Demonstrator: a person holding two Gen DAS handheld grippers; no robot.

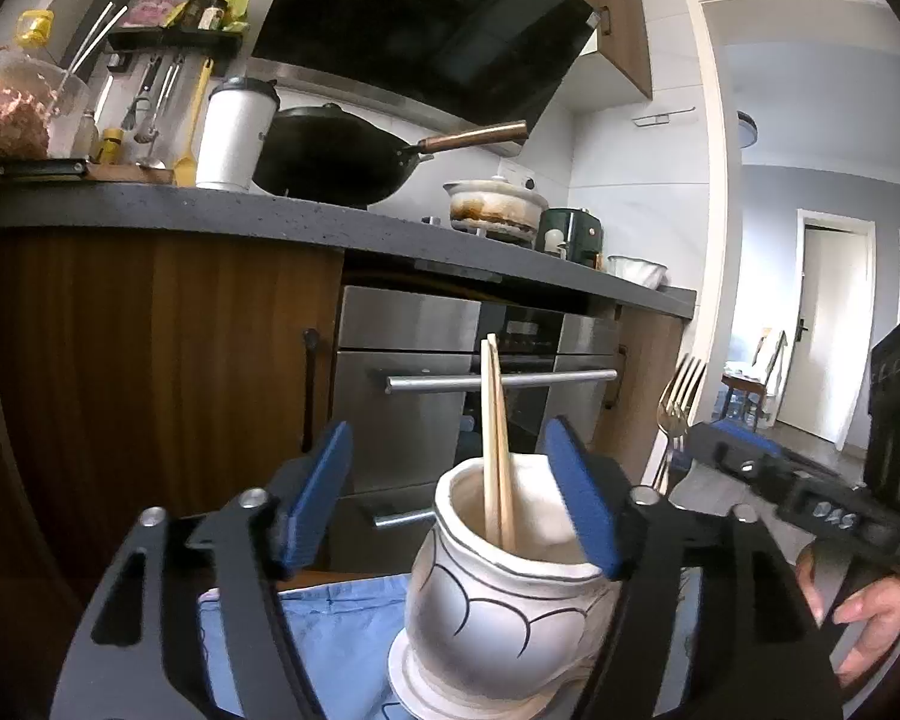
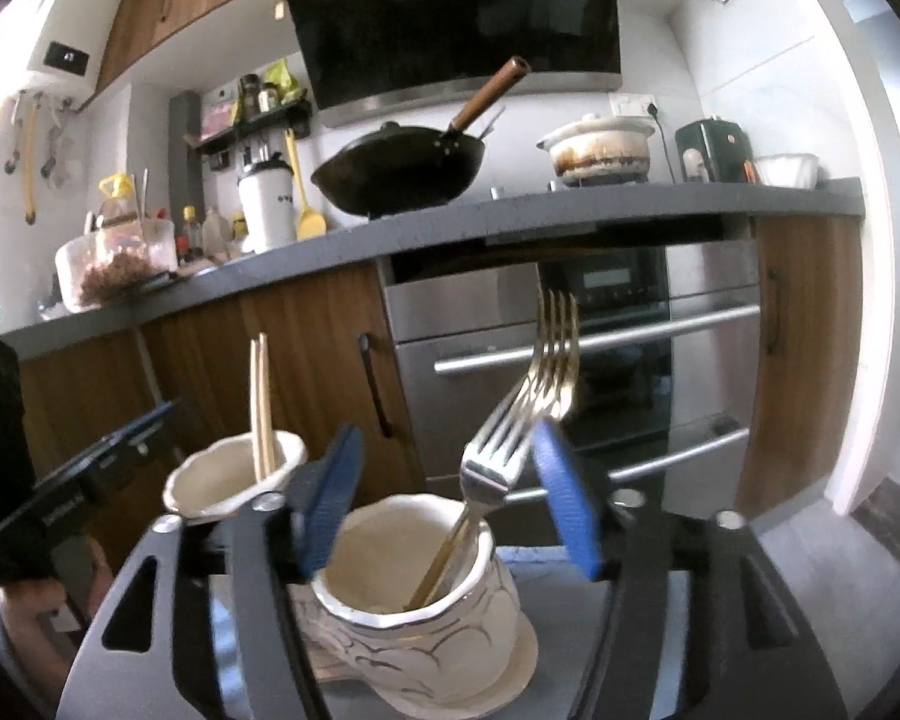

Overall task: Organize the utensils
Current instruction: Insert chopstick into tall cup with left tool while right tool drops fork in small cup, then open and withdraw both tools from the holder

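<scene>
In the left wrist view a white ceramic jar with black curved lines [image 1: 498, 606] stands on a saucer, with a pair of wooden chopsticks [image 1: 494, 438] upright inside it. My left gripper [image 1: 450, 492] is open, its blue pads on either side of the jar's mouth and clear of the chopsticks. In the right wrist view a second white jar [image 2: 432, 624] holds metal forks [image 2: 534, 402] leaning right, tines up. My right gripper [image 2: 444, 498] is open around them, and the fork heads pass close to its right pad. The chopstick jar [image 2: 234, 480] stands to the left.
A blue cloth [image 1: 342, 630] lies under the jars. Straight ahead are wooden cabinets and a steel oven [image 1: 450, 372] with bar handles. The dark counter [image 1: 270, 210] carries a wok [image 1: 336, 156], a clay pot [image 1: 495, 210] and bottles. A hand [image 1: 870, 618] grips the other tool's handle.
</scene>
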